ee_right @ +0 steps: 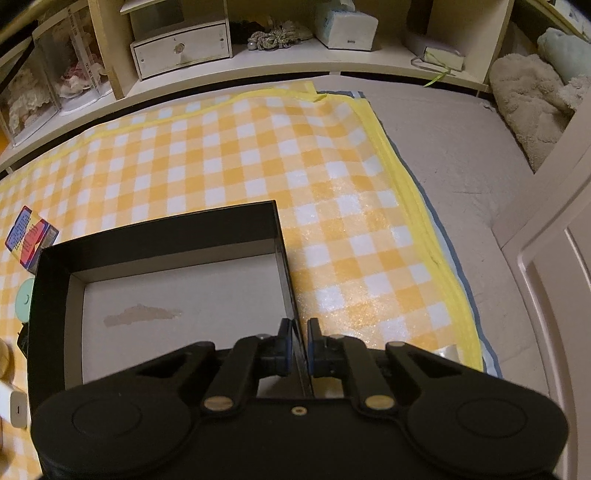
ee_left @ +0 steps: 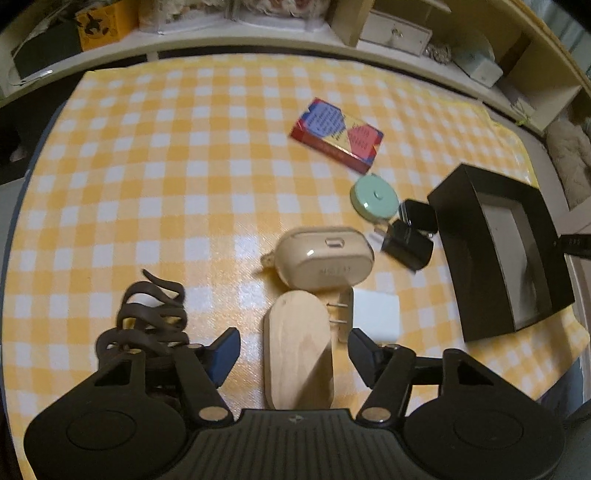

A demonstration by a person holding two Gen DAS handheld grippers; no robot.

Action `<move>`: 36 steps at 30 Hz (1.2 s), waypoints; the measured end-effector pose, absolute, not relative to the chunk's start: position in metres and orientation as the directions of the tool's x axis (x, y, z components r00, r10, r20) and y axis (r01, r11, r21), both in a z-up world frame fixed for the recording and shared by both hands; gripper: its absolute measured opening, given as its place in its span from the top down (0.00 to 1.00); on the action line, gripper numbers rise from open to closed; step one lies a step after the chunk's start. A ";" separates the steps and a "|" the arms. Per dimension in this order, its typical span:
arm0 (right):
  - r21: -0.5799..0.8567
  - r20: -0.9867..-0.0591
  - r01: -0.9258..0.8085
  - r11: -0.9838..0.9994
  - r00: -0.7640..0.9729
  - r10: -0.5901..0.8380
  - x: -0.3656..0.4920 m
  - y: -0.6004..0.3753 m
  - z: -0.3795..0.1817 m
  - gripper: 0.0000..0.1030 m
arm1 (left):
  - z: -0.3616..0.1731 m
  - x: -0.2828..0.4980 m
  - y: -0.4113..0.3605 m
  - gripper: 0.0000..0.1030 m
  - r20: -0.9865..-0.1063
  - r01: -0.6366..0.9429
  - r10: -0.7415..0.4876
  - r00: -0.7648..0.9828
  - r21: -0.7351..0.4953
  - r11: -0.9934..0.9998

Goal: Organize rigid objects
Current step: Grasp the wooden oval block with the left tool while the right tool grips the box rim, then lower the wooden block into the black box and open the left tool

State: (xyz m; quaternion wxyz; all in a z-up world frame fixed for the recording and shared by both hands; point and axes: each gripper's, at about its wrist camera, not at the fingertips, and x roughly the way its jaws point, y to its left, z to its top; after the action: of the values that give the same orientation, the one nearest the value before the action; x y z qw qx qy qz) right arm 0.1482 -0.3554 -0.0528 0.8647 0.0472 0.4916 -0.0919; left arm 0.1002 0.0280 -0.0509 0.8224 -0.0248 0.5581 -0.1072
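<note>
My left gripper (ee_left: 293,349) is open, its fingers on either side of a flat oval wooden piece (ee_left: 297,347) lying on the checked cloth. Beyond it lie a beige case (ee_left: 325,258), a white plug charger (ee_left: 373,314), a black charger (ee_left: 406,243), a mint round tin (ee_left: 375,195) and a colourful card box (ee_left: 336,134). A brown hair claw (ee_left: 151,317) lies left of the gripper. My right gripper (ee_right: 299,349) is shut on the right wall of the black open box (ee_right: 159,236), also seen in the left wrist view (ee_left: 465,199); its inside is bare.
The yellow checked cloth (ee_right: 332,184) covers a low table, with a grey surface (ee_right: 443,147) to its right. Shelves with a small drawer unit (ee_right: 181,48) and a tissue box (ee_right: 347,26) run along the back. A plush toy (ee_right: 532,96) lies at right.
</note>
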 end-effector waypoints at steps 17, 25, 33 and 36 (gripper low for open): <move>0.068 -0.862 0.236 0.970 0.503 -0.062 0.147 -0.357 -0.054 0.93 | -0.077 0.101 0.017 0.54 -0.940 0.099 -0.158 0.304 -0.133 0.986; 0.095 -0.855 0.231 0.968 0.517 -0.039 0.143 -0.360 -0.054 0.94 | -0.038 0.067 0.018 0.54 -0.864 0.095 -0.271 0.424 -0.255 0.962; 0.134 -0.850 0.229 0.964 0.526 -0.007 0.139 -0.364 -0.054 0.94 | -0.022 0.064 -0.020 0.54 -0.827 0.137 -0.345 0.443 -0.318 0.938; 0.142 -0.851 0.227 0.963 0.525 0.002 0.139 -0.365 -0.054 0.94 | -0.016 0.073 -0.046 0.54 -0.817 0.165 -0.360 0.450 -0.320 0.933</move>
State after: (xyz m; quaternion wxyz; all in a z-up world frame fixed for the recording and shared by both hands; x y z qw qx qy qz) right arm 0.1390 -0.3647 -0.0541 0.8651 0.1186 0.4830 -0.0649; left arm 0.0734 -0.0463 -0.0161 0.8459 -0.0975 0.5009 -0.1550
